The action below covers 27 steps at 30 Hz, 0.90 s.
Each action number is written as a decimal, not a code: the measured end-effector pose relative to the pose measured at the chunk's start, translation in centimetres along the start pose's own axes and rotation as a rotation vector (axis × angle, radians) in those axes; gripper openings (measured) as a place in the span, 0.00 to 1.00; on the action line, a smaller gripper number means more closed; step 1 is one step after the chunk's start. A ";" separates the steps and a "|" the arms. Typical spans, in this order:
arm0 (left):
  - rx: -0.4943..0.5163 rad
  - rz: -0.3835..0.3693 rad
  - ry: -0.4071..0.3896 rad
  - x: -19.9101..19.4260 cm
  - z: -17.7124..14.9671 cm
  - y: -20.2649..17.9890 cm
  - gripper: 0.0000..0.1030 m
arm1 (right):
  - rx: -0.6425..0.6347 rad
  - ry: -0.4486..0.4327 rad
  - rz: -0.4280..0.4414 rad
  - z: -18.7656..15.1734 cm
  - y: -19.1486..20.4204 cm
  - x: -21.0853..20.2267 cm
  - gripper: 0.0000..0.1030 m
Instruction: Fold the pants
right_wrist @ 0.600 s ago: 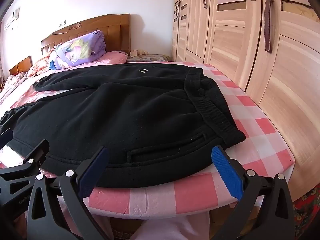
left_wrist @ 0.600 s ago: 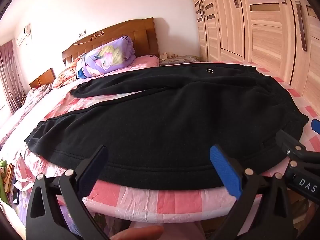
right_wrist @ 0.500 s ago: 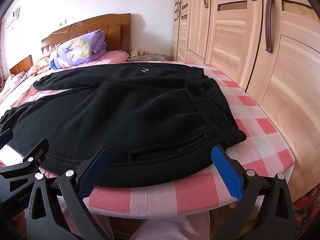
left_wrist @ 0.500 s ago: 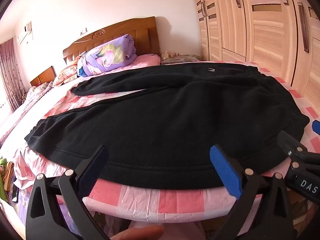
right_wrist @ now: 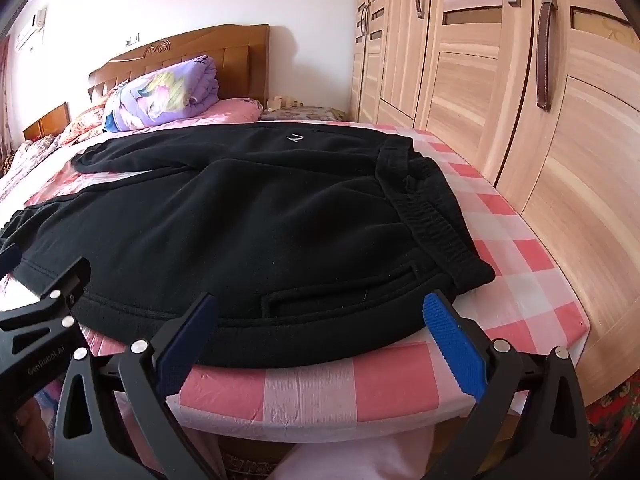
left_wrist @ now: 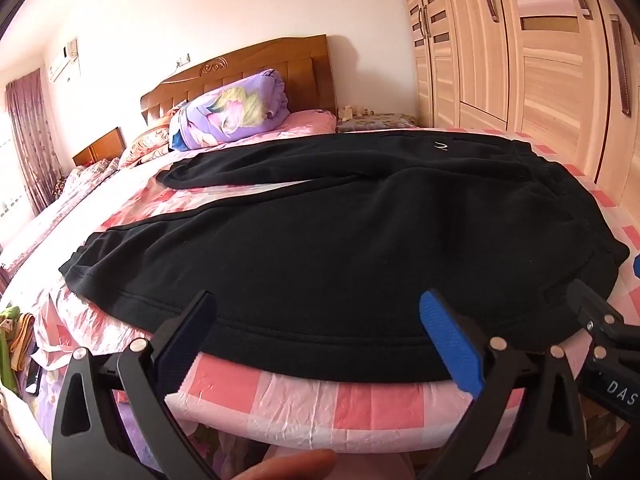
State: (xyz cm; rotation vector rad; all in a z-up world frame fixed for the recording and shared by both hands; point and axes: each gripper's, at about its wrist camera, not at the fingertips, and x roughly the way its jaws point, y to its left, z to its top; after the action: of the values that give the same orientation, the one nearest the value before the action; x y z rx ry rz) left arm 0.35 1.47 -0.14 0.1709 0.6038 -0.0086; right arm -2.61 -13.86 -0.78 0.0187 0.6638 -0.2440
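Note:
Black pants [left_wrist: 340, 240] lie spread flat on the pink checked bed [left_wrist: 304, 404], legs stretching left, waistband [right_wrist: 436, 220] at the right. A small white logo [right_wrist: 296, 138] shows on the far leg. My left gripper [left_wrist: 320, 336] is open and empty, hovering over the near seam of the pants at the bed's front edge. My right gripper [right_wrist: 320, 336] is open and empty over the near edge by the pocket [right_wrist: 320, 300] and waistband corner. Each gripper's body shows at the edge of the other's view.
A wooden wardrobe [right_wrist: 520, 80] stands close along the bed's right side. A wooden headboard [left_wrist: 248, 76] and a purple folded quilt [left_wrist: 228, 112] are at the far end. Clothes [left_wrist: 12, 332] lie at the left below the bed. The person's legs [right_wrist: 352, 456] are under the front edge.
Both grippers have shifted very slightly; the view has risen a little. The pants have not moved and both grippers stay open.

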 end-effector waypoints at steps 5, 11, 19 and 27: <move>-0.016 0.027 -0.009 -0.2 0.2 0.0 0.99 | -0.010 -0.013 -0.004 -0.1 -0.2 -0.3 0.96; -0.016 0.024 -0.006 -0.4 0.2 0.0 0.99 | 0.007 -0.022 0.014 -0.1 -0.5 -0.4 0.96; -0.025 -0.013 0.009 -0.2 0.1 0.2 0.99 | 0.011 -0.019 0.020 -0.1 -0.5 -0.3 0.96; -0.035 -0.039 0.031 0.3 0.1 0.6 0.99 | 0.007 -0.016 0.028 -0.1 -0.1 -0.4 0.96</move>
State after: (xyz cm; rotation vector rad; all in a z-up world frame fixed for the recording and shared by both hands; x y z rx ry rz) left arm 0.67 2.01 -0.12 0.1251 0.6378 -0.0334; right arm -2.97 -13.89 -0.65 0.0324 0.6469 -0.2188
